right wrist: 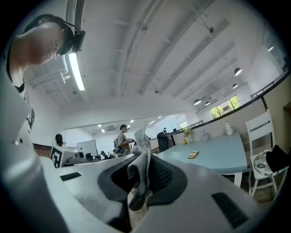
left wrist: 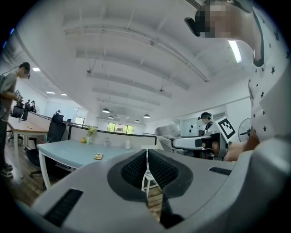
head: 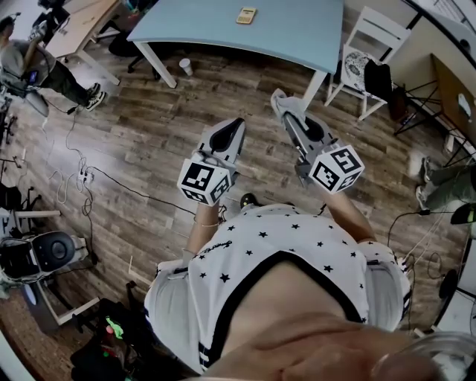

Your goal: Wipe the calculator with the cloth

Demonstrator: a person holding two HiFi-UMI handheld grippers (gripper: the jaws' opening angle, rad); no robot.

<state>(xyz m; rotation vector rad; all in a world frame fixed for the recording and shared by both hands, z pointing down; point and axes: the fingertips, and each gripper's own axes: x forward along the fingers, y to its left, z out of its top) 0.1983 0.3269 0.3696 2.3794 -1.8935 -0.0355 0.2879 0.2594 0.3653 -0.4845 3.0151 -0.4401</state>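
The small yellow calculator lies on a light blue table far ahead of me; it also shows in the left gripper view and the right gripper view. I stand on the wooden floor, well short of the table. My left gripper is held at waist height, its jaws shut with nothing between them. My right gripper is shut on a grey cloth, which sticks up between the pads and hangs down below them.
A white chair with a black bag stands by the table's right end. A cup sits on the floor near a table leg. Cables trail at the left. A person stands at the far left.
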